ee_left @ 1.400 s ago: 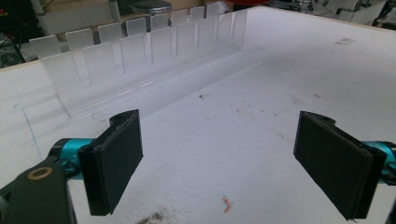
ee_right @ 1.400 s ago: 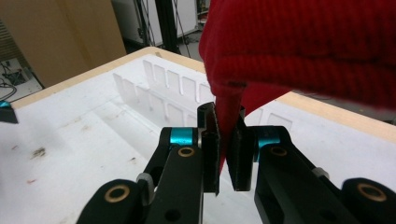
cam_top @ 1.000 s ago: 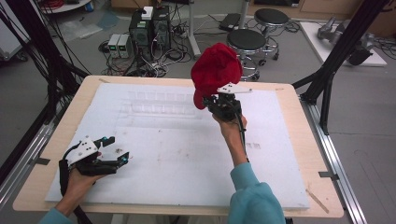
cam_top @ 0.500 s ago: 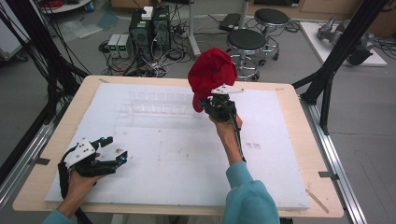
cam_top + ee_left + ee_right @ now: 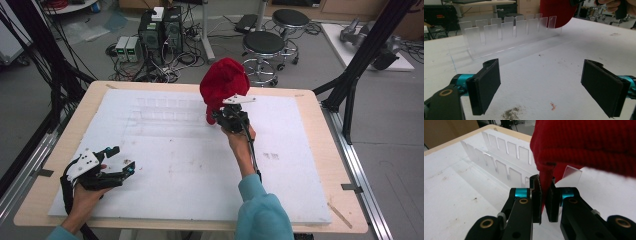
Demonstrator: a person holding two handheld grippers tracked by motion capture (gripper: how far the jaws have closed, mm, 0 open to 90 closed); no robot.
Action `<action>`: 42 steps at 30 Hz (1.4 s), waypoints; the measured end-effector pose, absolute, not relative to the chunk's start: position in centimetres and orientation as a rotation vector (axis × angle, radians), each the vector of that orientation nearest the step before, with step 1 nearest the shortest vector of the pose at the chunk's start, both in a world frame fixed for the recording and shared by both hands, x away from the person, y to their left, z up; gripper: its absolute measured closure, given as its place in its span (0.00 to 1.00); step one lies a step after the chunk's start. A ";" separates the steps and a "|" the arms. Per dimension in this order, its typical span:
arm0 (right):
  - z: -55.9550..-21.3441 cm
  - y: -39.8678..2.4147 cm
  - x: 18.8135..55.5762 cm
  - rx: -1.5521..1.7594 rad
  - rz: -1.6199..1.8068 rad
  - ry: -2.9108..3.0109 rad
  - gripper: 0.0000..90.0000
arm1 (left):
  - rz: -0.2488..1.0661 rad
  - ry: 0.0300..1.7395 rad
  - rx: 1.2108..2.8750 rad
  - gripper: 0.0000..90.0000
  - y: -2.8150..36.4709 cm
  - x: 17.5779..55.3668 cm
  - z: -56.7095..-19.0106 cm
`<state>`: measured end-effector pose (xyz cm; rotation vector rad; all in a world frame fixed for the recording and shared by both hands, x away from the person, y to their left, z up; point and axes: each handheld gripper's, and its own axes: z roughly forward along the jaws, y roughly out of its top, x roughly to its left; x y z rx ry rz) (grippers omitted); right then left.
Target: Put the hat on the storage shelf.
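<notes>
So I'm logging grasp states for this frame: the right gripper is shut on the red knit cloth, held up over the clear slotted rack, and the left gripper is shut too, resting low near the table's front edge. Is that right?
Not quite: the left gripper is open, its pads wide apart with nothing between them, as the left gripper view shows. The rest holds: the right gripper is shut on the red knit cloth, held up over the clear slotted rack.

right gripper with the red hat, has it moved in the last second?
Yes. The right gripper, shut on the red knit hat, has drifted slightly toward the table's left side and far edge, judged against the clear slotted rack.
</notes>
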<state>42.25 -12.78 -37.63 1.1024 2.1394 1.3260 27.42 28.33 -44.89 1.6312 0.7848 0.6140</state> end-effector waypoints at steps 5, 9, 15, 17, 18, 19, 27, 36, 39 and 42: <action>-37.8 -12.9 42.1 1.102 1.318 2.145 0.94 | 0.609 0.792 1.622 0.18 28.5 27.4 -44.9; -37.8 -12.4 41.9 1.069 1.241 2.134 0.76 | 0.613 0.789 1.620 0.18 28.4 27.4 -44.9; -37.1 -12.3 41.2 1.100 1.249 2.079 0.43 | 0.610 0.793 1.602 0.18 28.6 27.3 -44.9; -36.6 -12.6 40.7 1.102 1.268 2.072 0.32 | 0.609 0.799 1.599 0.18 28.6 27.4 -44.9; -36.4 -12.8 40.3 1.087 1.275 2.073 0.28 | 0.608 0.803 1.598 0.18 28.6 27.4 -44.9; -36.3 -13.0 39.7 1.071 1.282 2.073 0.24 | 0.605 0.805 1.597 0.18 28.6 27.4 -44.9; -35.4 -17.2 34.2 1.147 1.310 1.994 0.10 | 0.633 0.801 1.595 0.18 28.5 27.2 -45.0; -35.8 -22.7 27.1 1.027 1.549 1.741 0.10 | 0.634 0.805 1.578 0.18 28.6 27.1 -45.0; -36.8 -24.0 25.6 1.022 1.572 1.701 0.10 | 0.643 0.807 1.573 0.18 28.6 27.1 -45.0; -37.8 -25.3 24.7 1.013 1.579 1.670 0.10 | 0.649 0.809 1.570 0.18 28.6 27.0 -45.0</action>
